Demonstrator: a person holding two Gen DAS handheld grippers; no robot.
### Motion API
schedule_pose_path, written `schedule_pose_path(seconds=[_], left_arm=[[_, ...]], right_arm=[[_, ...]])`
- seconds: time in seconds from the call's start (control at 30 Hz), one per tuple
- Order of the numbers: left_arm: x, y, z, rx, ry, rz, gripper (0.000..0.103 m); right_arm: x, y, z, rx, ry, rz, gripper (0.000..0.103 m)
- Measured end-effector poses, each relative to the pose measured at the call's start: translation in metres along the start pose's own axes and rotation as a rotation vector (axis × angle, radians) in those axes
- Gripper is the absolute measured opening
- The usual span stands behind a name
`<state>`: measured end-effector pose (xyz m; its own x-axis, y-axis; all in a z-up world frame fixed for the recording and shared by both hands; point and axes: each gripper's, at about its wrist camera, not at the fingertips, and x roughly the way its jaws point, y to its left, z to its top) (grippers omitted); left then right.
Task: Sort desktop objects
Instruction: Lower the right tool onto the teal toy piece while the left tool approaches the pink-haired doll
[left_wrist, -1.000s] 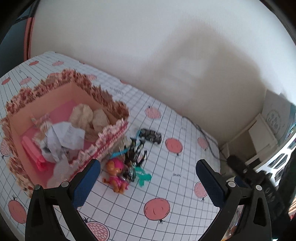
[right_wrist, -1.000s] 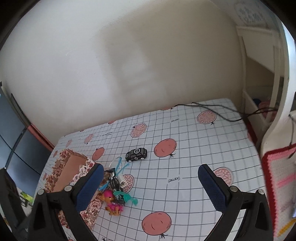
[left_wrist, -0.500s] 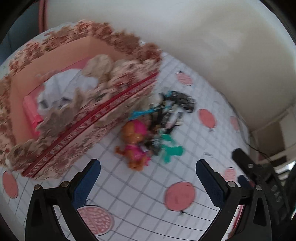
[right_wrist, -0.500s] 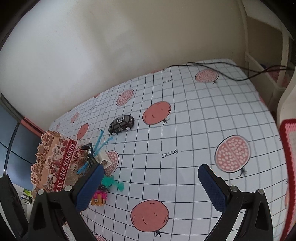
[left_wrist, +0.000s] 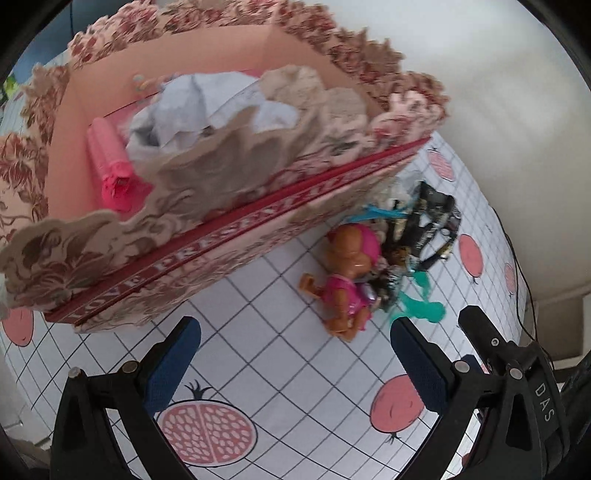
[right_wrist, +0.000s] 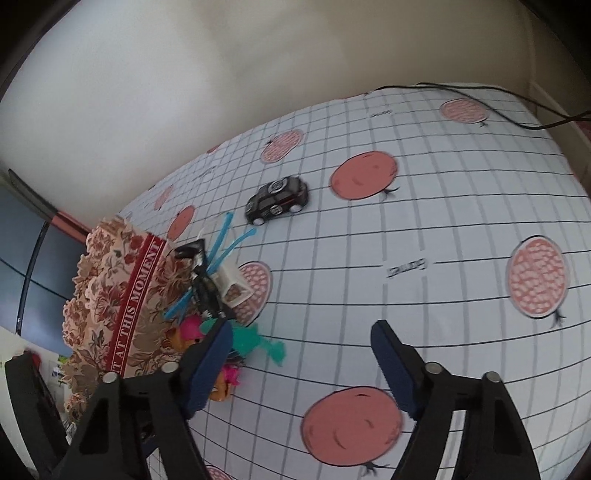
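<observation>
A floral paper box holds crumpled paper and a pink tube. Beside it lies a pile of small toys: an orange and pink puppy figure, a teal piece, black clips and blue sticks. A black toy car sits apart, farther back. My left gripper hangs open just in front of the puppy figure. My right gripper is closing with nothing between its jaws, its left finger over the toy pile's near edge.
The table wears a white grid cloth with pomegranate prints. A black cable runs along the far right edge by the wall. The right gripper's black body shows at the lower right of the left wrist view.
Both grippers have come down closer to the table and the toy pile. The left view rolled and now looks steeply down on the box. The right jaws have narrowed.
</observation>
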<state>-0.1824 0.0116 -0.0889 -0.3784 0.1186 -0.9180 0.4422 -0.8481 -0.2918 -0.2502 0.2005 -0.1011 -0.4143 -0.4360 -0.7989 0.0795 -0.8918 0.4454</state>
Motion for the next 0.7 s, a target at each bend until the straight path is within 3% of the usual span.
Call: schedule_pose_path(seconds=[0.3,0.43,0.6,0.7], left_arm=[[0.0,0.014,0.001,-0.042,0.004,0.006,0.102],[0.0,0.018,0.001,-0.047,0.01,0.004,0.102],[0.0,0.02,-0.001,-0.04,0.02,0.001,0.102],[-0.001,0.021,-0.002,-0.038,0.023,-0.003,0.102]], right_arm=[[0.015,0.007,-0.004,0.023,0.026,0.067,0.044],[0.018,0.007,-0.004,0.04,0.024,0.097,0.04],[0.018,0.011,-0.004,0.029,0.019,0.13,0.019],[0.018,0.014,-0.004,0.02,0.015,0.124,0.019]])
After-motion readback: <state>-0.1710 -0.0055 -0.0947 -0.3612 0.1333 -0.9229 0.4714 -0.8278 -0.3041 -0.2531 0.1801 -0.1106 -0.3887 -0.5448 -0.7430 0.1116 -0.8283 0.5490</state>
